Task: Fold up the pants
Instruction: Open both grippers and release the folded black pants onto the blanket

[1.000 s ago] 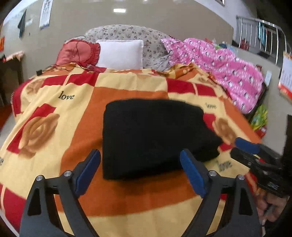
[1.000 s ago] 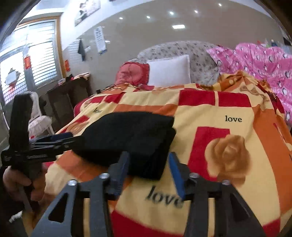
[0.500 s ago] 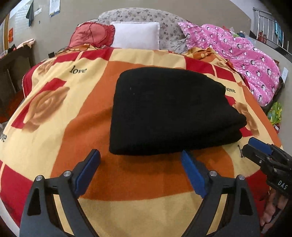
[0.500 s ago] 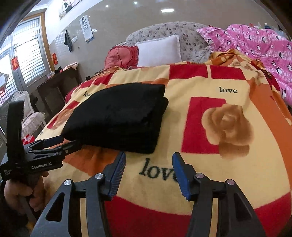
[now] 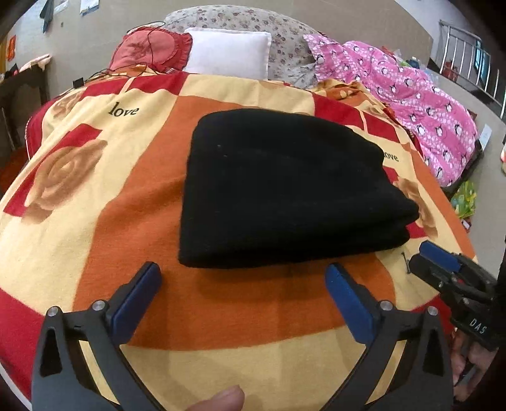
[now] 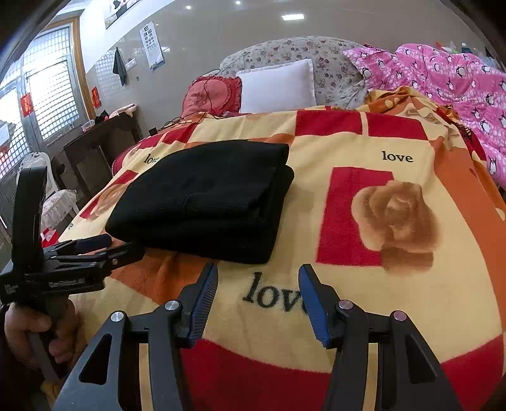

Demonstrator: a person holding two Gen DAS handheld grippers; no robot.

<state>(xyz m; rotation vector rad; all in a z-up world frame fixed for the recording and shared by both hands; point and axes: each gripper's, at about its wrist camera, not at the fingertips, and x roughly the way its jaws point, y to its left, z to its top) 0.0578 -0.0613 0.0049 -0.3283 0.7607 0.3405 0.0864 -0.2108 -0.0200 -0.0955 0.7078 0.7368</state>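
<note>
Black pants (image 5: 284, 189) lie folded, soft and thick, likely limp; pinch stacked edge nearest left gripper (image 5: 243, 284), jaws opening empty; right gripper (image 6: 257, 295) apart, empty.

A bed (image 6: 411, 284) is covered by a blanket (image 5: 95, 196) patterned in yellow, orange and red with roses and the word "love". At its head, a white pillow (image 6: 278, 85), a red frilled cushion (image 6: 212, 95) and a floral headboard (image 6: 297, 53) are seen. A pink penguin-print quilt (image 6: 449, 82) is heaped on the right. The beige wall (image 6: 196, 41) is hung with an eye chart (image 6: 151, 44). A latticed window (image 6: 53, 95) is seen beside a dark wooden cabinet (image 6: 95, 155). Ceiling lights (image 6: 292, 16) are lit.
</note>
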